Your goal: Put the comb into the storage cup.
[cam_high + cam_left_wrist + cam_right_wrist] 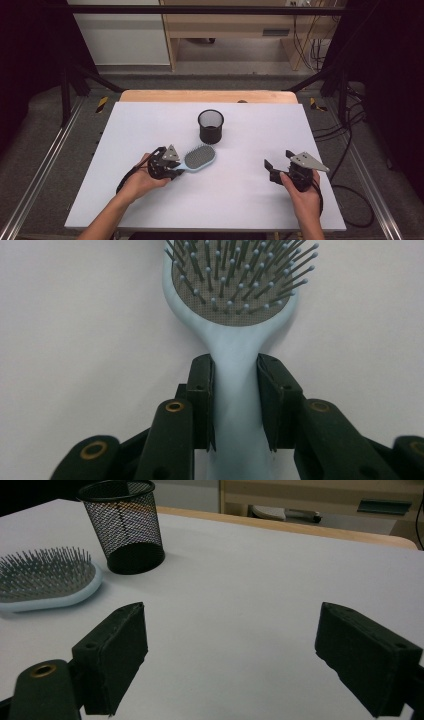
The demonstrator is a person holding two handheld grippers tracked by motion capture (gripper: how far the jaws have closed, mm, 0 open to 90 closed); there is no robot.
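A light blue hairbrush [200, 157] lies bristles-up on the white table [145, 125], its head pointing toward a black mesh cup [210, 126]. My left gripper [177, 167] is shut on the brush's handle; in the left gripper view both black pads press the sides of the handle [235, 390], with the bristled head [235, 285] beyond. My right gripper [278, 160] hovers low at the table's right, jaws wide apart with nothing between them. In the right gripper view, past the open right gripper [232, 630], the hairbrush [45, 577] and the mesh cup [125, 525] sit at the left.
The mesh cup stands upright just behind the brush head. A wooden strip [207, 96] runs along the table's far edge. Metal frame rails [45, 160] flank the table, and cables [350, 150] trail on the floor at the right.
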